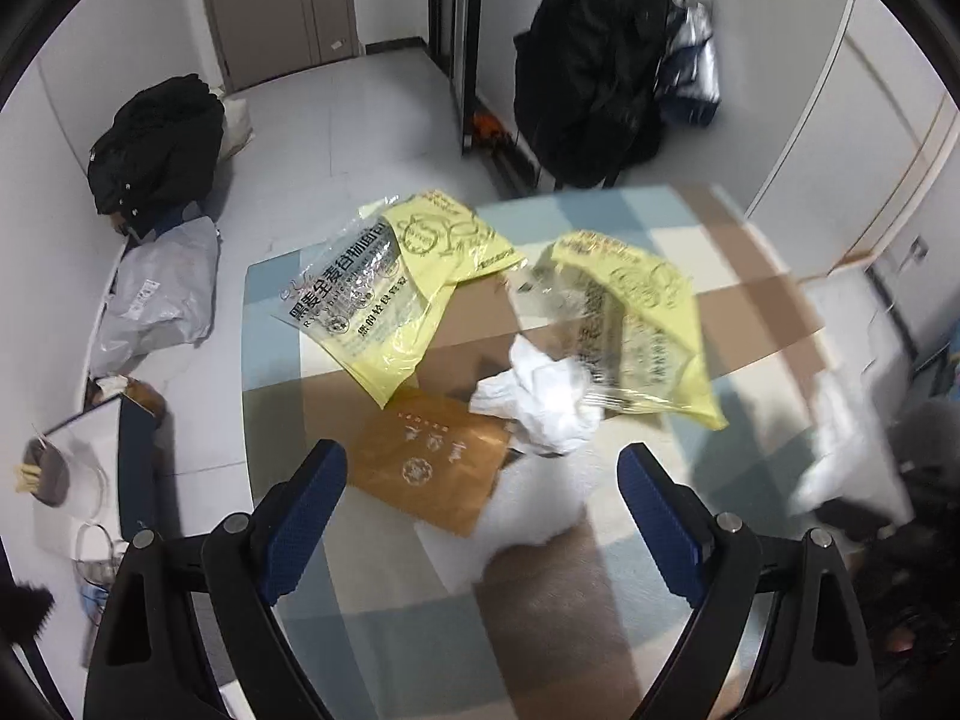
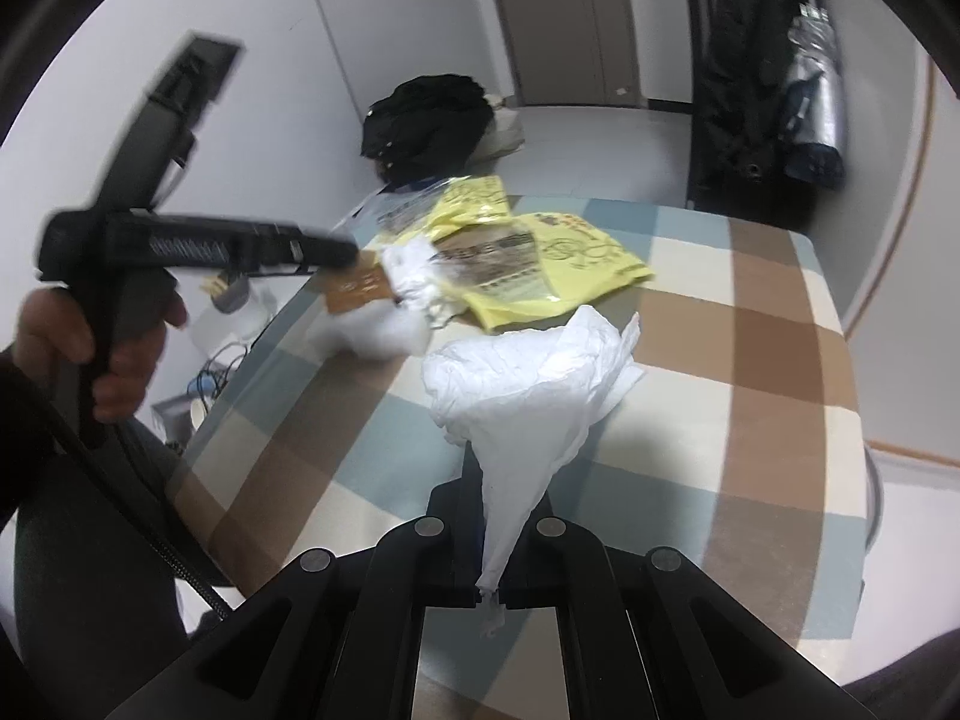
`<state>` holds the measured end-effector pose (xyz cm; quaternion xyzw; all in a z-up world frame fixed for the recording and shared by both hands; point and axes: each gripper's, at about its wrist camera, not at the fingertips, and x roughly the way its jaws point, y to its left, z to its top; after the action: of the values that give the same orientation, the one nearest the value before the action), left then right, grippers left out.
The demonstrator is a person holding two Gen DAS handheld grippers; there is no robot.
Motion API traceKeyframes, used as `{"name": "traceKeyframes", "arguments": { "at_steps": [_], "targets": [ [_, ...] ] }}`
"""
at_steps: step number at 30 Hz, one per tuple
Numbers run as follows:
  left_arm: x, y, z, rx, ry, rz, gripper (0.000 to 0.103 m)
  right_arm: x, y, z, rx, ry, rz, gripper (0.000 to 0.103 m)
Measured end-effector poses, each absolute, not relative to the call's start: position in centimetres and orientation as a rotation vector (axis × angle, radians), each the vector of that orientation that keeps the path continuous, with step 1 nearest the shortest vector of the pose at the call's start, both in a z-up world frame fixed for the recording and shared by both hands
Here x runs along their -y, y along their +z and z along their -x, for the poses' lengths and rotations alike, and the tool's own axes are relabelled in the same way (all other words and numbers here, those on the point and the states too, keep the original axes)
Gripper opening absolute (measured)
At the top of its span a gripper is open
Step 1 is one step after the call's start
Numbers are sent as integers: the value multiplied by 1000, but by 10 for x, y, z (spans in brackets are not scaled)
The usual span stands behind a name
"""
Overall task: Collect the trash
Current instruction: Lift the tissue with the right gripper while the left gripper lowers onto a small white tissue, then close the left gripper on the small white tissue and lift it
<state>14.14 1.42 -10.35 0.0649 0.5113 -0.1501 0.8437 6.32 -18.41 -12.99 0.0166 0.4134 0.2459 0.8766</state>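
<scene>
A table with a checked cloth carries the trash. On it lie two yellow and clear bread bags, a crumpled white tissue and a brown paper packet. My left gripper hangs open just above the packet and the tissue, with nothing between its blue pads. In the right wrist view my right gripper is shut on a white crumpled sheet lifted off the cloth. The left gripper, held by a hand, also shows there, over the tissue.
A black jacket and a grey parcel bag lie on the floor left of the table. A box with small items stands at the near left. A dark coat hangs beyond the table's far edge.
</scene>
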Motion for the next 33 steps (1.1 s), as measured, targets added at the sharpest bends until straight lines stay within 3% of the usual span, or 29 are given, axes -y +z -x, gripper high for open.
{"name": "traceKeyframes", "arguments": {
  "at_steps": [14,19,23,28,33],
  "targets": [
    [15,-124,-161,-1131,-377,-213,87,213,-139,-77,-866,481,-145,2],
    [19,-131,-167,-1184,-374,-242,65,218,-141,-81,-866,474,-174,2],
    [24,-130,-168,-1190,-382,-255,54,218,-141,-82,-862,474,-183,2],
    [25,-130,-170,-1219,-396,-237,25,220,-141,-83,-857,478,-196,2],
    [26,-124,-170,-1216,-390,-231,17,223,-140,-84,-853,475,-215,2]
  ]
}}
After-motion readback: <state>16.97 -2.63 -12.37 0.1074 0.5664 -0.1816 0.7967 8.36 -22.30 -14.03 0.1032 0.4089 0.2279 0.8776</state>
